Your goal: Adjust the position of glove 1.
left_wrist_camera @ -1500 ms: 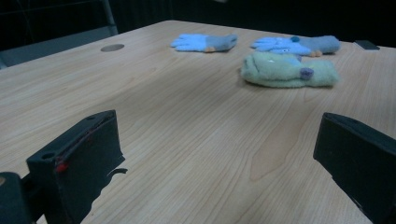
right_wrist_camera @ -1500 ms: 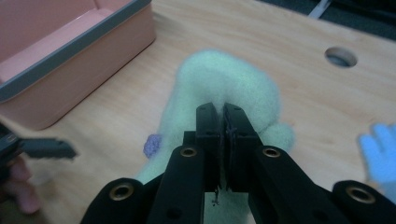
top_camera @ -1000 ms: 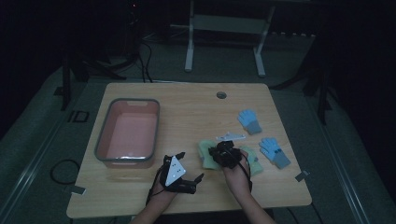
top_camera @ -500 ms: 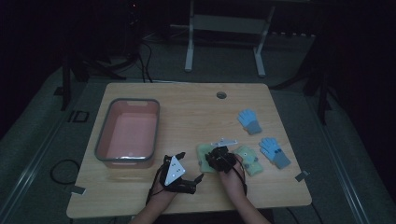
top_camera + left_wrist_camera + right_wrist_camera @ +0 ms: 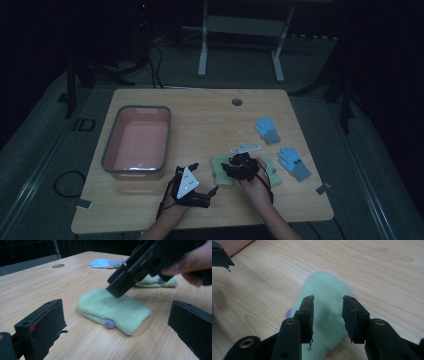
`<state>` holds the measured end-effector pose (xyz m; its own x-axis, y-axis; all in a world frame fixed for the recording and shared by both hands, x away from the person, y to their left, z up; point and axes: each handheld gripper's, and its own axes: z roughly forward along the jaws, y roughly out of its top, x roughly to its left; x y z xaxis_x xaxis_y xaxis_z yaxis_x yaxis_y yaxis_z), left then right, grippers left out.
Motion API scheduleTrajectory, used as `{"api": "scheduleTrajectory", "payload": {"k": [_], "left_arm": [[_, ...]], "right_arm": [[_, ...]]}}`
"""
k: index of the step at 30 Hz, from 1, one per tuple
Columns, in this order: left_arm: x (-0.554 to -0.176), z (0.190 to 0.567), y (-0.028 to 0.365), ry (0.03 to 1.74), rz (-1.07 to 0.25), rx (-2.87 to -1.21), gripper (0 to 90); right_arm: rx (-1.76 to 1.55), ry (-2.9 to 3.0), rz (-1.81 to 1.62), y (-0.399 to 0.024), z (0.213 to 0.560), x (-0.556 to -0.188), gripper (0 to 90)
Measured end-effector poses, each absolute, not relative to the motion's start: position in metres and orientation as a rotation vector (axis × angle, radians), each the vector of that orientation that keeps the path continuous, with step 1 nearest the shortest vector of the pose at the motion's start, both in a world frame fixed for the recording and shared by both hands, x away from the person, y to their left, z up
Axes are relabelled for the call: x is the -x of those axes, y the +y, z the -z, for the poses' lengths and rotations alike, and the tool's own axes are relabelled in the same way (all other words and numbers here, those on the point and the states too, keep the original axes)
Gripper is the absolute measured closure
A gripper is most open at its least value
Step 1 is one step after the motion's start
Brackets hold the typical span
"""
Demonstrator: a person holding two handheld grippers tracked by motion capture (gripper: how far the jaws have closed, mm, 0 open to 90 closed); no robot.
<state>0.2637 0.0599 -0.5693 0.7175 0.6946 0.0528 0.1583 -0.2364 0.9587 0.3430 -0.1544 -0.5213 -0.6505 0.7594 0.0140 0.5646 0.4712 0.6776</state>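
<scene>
I held my right gripper point(image 5: 327, 320) just above the green glove point(image 5: 113, 308), jaws parted over it and gripping nothing. My left gripper point(image 5: 117, 330) sat spread wide beside it on the table point(image 5: 210, 120).

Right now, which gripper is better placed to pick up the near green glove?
The right gripper, probably: its open jaws hang directly over the green glove. The left gripper sits back, open, beside it.

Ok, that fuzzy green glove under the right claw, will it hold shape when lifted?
Probably not. The green glove looks soft and fleecy, lying flat and folded, so it should droop. It likely weighs little, and the open right claw should bite its pile without slipping.
</scene>
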Motion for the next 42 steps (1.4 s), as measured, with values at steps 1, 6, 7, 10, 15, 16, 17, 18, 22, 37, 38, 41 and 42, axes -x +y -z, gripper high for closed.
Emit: {"api": "scheduleTrajectory", "payload": {"k": [1,6,7,10,15,16,17,18,22,37,38,41,42], "left_arm": [[-0.264,0.569,0.06,0.676,-0.579,-1.769,1.1],[-0.264,0.569,0.06,0.676,-0.579,-1.769,1.1],[-0.264,0.569,0.06,0.676,-0.578,-1.769,1.1],[-0.264,0.569,0.06,0.676,-0.579,-1.769,1.1],[-0.264,0.569,0.06,0.676,-0.582,-1.769,1.1],[-0.264,0.569,0.06,0.675,-0.582,-1.77,1.1],[-0.264,0.569,0.06,0.675,-0.583,-1.77,1.1],[-0.264,0.569,0.06,0.676,-0.583,-1.77,1.1],[-0.264,0.569,0.059,0.676,-0.584,-1.77,1.1],[-0.263,0.569,0.059,0.673,-0.59,-1.772,1.1],[-0.263,0.569,0.059,0.672,-0.591,-1.773,1.1],[-0.263,0.569,0.059,0.67,-0.591,-1.772,1.1],[-0.263,0.569,0.059,0.67,-0.591,-1.772,1.1]], "right_arm": [[-1.112,2.438,-0.964,-0.157,0.519,-0.343,62.7],[-1.068,2.438,-0.976,-0.172,0.507,-0.347,63.0],[-1.059,2.445,-0.996,-0.176,0.505,-0.348,62.9],[-1.022,2.449,-0.983,-0.188,0.5,-0.348,63.2],[-0.971,2.45,-0.986,-0.213,0.494,-0.345,64.0],[-0.957,2.456,-0.981,-0.218,0.492,-0.345,63.9],[-0.945,2.45,-0.977,-0.223,0.491,-0.344,63.9],[-0.939,2.45,-0.98,-0.228,0.489,-0.344,64.0],[-0.912,2.457,-0.97,-0.25,0.484,-0.344,64.0],[-0.93,2.532,-0.94,-0.288,0.513,-0.348,64.5],[-0.931,2.534,-0.934,-0.288,0.516,-0.348,64.2],[-0.947,2.542,-0.903,-0.29,0.528,-0.352,63.2],[-0.956,2.545,-0.897,-0.291,0.531,-0.353,63.0]]}}
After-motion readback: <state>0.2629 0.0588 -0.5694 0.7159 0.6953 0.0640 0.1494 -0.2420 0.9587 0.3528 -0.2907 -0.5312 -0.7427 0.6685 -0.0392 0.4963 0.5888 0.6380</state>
